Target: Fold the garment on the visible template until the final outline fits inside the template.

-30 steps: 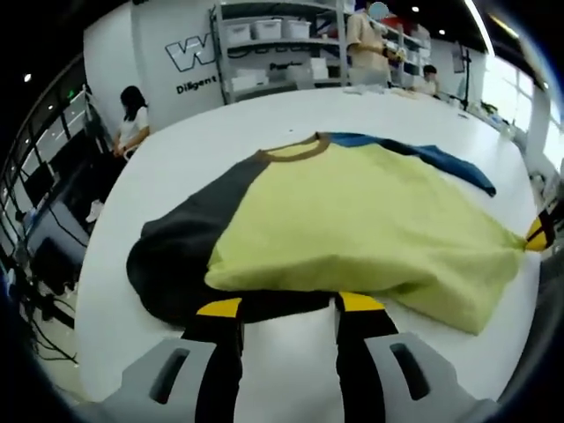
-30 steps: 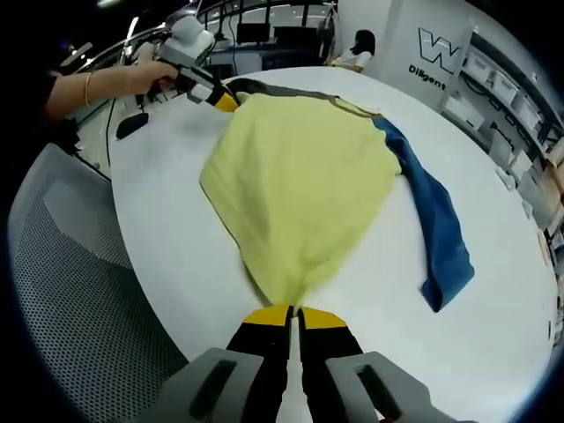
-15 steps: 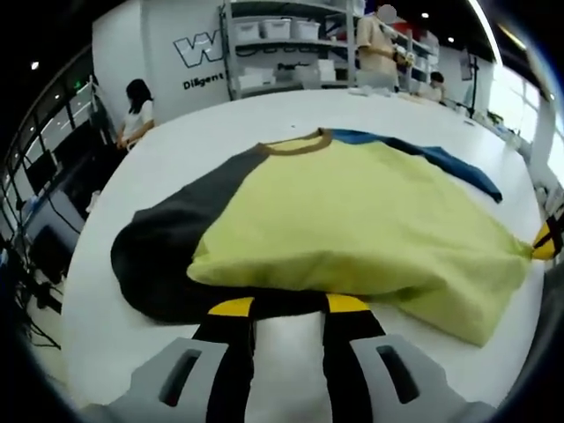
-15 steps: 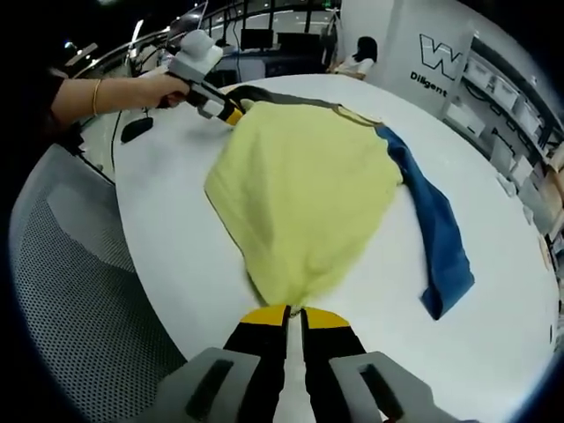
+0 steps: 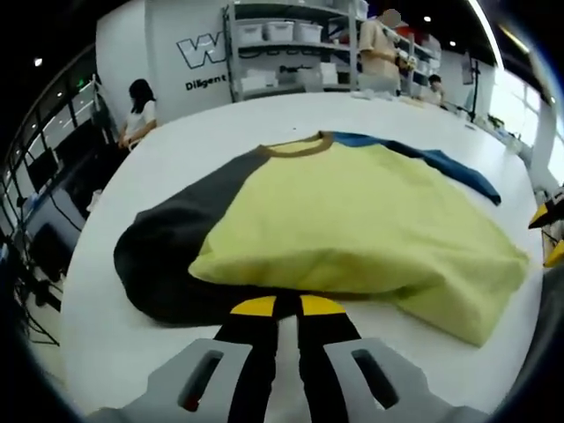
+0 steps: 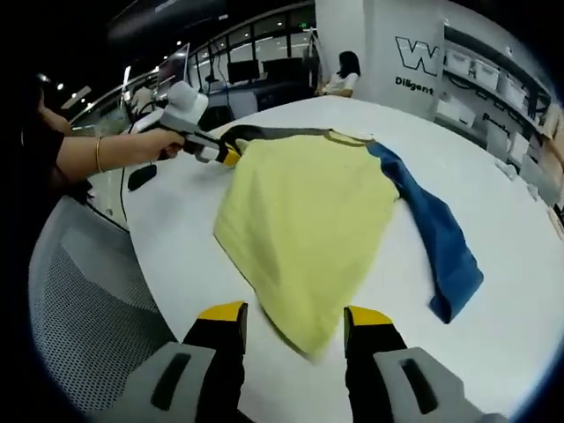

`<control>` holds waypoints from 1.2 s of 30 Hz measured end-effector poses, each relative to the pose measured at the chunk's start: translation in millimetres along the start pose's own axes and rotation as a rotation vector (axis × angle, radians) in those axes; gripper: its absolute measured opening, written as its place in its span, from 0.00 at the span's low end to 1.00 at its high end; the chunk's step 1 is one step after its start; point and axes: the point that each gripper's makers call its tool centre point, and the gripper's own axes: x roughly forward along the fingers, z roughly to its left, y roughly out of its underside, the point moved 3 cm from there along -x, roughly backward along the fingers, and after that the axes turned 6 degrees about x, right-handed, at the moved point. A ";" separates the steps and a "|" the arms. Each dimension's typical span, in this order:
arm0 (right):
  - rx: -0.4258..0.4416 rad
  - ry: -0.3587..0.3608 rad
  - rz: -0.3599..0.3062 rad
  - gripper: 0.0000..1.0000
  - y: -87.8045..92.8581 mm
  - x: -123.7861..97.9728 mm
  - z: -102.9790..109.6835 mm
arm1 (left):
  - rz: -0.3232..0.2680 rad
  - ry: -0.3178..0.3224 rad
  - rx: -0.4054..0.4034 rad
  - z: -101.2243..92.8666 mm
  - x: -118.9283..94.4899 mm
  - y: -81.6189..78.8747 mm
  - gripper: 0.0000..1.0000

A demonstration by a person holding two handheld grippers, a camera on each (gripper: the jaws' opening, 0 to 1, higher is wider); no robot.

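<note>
A shirt with a yellow-green body [image 5: 352,220], a dark grey sleeve [image 5: 167,256], a blue sleeve [image 5: 441,159] and a brown collar [image 5: 295,148] lies on the white table [image 5: 176,159]. My left gripper [image 5: 288,307] has its jaws drawn nearly together on the dark edge of the shirt. In the right gripper view a hand holds the left gripper [image 6: 231,157] at the grey sleeve [image 6: 264,134]. My right gripper [image 6: 295,315] stands open. The shirt's yellow corner [image 6: 308,330] lies loose between its fingers. The right gripper's yellow tips [image 5: 546,233] show apart by the shirt's right corner.
A grey mesh chair [image 6: 79,326] stands close to the table's near edge. Shelves with white boxes [image 5: 282,44] and several people are beyond the far side. Bare white tabletop [image 6: 511,220] surrounds the shirt.
My right gripper has opened and let go of the yellow corner, which now lies flat. My left gripper's jaws have closed from wide apart onto the dark edge.
</note>
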 end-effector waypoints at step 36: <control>0.087 0.098 -0.056 0.49 -12.4 -15.3 -39.9 | 0.179 -0.319 0.038 131.5 -77.2 61.8 0.04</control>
